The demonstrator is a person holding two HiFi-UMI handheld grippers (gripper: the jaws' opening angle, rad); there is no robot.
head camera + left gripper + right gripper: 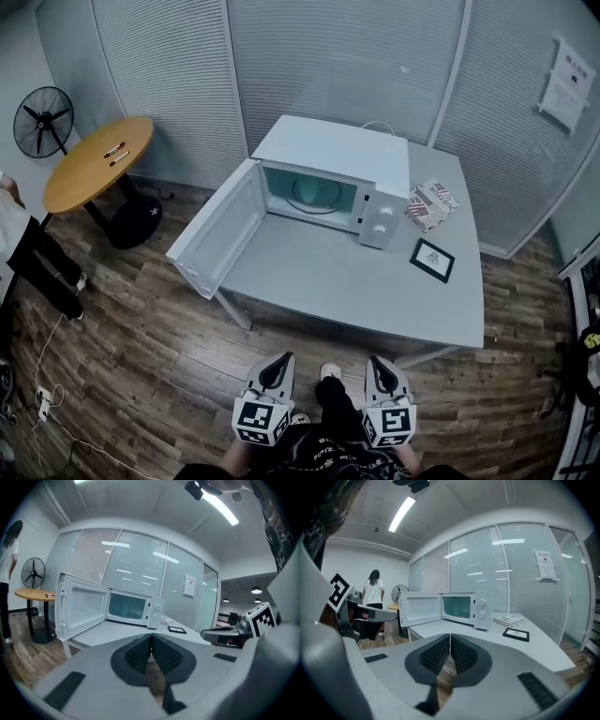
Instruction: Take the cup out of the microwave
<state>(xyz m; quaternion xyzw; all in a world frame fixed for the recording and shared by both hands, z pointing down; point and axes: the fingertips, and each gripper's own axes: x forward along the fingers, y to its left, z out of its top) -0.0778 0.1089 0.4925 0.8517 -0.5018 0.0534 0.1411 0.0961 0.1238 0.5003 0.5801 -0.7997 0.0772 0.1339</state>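
The cup cannot be made out inside the microwave, which is set on the desk with its door swung open. The left hand-held gripper and the right hand-held gripper are held short of the desk, each with jaws pressed together on nothing. Print on the packet and the wall notice cannot be read.

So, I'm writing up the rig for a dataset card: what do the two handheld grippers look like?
They match. The left gripper and the right gripper have pale grey shells that taper toward the jaws, which are lined with dark ribbed pads. Each carries a white cube printed with black square markers. No cables show. The person wears dark clothing with pale print.
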